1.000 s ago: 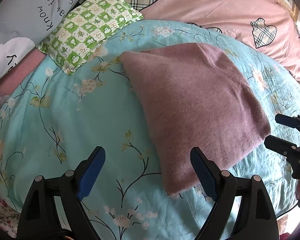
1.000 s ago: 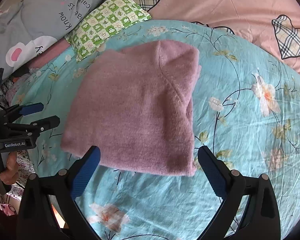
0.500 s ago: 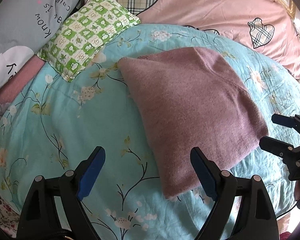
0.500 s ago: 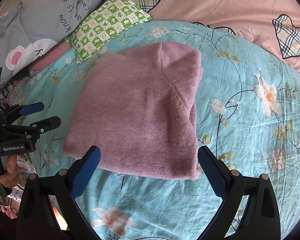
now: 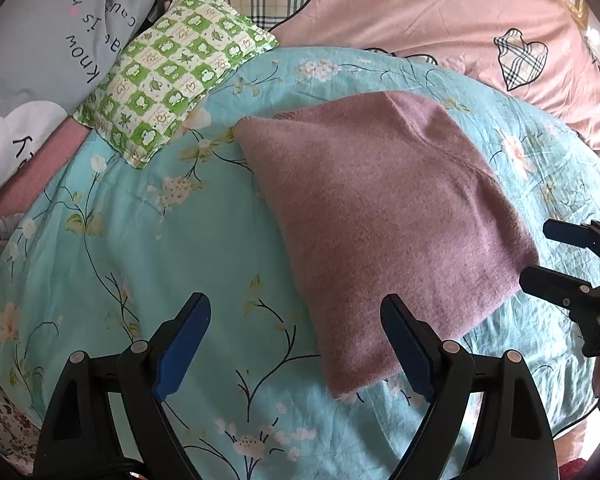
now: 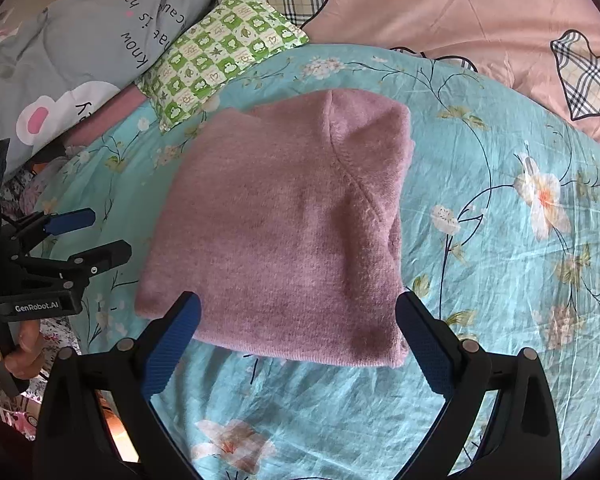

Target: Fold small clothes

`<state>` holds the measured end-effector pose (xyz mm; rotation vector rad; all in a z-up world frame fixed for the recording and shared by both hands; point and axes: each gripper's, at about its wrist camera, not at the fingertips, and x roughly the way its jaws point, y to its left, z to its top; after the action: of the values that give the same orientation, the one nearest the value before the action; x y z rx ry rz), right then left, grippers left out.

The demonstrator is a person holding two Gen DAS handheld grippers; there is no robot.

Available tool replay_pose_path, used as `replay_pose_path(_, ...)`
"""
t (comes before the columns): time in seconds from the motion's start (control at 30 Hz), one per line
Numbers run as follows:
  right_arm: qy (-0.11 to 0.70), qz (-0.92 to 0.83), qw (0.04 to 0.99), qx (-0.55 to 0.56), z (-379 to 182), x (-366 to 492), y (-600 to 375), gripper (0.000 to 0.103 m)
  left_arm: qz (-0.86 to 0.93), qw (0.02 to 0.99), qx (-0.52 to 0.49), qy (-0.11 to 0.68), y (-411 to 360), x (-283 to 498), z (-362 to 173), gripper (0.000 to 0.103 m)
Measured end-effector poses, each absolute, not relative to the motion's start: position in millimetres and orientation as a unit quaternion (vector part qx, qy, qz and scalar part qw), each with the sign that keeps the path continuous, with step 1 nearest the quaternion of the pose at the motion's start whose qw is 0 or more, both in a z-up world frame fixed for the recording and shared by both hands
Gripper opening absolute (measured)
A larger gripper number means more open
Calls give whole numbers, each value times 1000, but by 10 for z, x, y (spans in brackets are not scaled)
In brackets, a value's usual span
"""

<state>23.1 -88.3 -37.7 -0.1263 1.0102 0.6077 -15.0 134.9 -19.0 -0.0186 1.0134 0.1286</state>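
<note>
A mauve knit garment [image 5: 384, 216] [image 6: 288, 232] lies folded into a flat rectangle on the turquoise floral bedsheet [image 5: 140, 240] [image 6: 500, 280]. My left gripper [image 5: 296, 340] hovers open above the sheet, its right finger over the garment's near corner, nothing held. Over the garment's near edge my right gripper [image 6: 300, 340] is open and empty. Each gripper also shows in the other's view: the right gripper [image 5: 556, 256] sits just right of the fold, the left gripper [image 6: 88, 236] just left of it, both open.
A green checked small pillow [image 5: 176, 80] [image 6: 220, 60] lies at the sheet's far left. A grey printed quilt [image 5: 52, 48] is behind it, and a pink duvet with plaid hearts [image 5: 420, 12] lies along the back. A person's hand [image 6: 16, 352] holds the left gripper's handle.
Both grippers have drawn back slightly from the folded garment, staying open. The garment has not moved.
</note>
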Motion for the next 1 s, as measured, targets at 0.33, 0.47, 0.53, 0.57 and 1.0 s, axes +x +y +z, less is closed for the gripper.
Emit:
replay_pose_path(0.33,471,290,832,-50,-347,244,-891,98,61,875,-3,481,1332,-124,-159,87)
replay_pose_path(0.47,471,289,832,-48,-345,250,-902,98,61,875,-1,480,1327,-115,-158,87)
replay_pose_path(0.53,470,289,832,-47,-343,252,-907,98,62,875,1,480,1326,-108,-158,87)
replay_pose_path(0.57,470,289,833,-46,-341,253,-911,98,62,875,2,480,1324,-106,-158,87)
replay_pose_path(1.0,469,288,834,-33,-307,284,-915,98,66,869,8,490,1309,-31,-171,87)
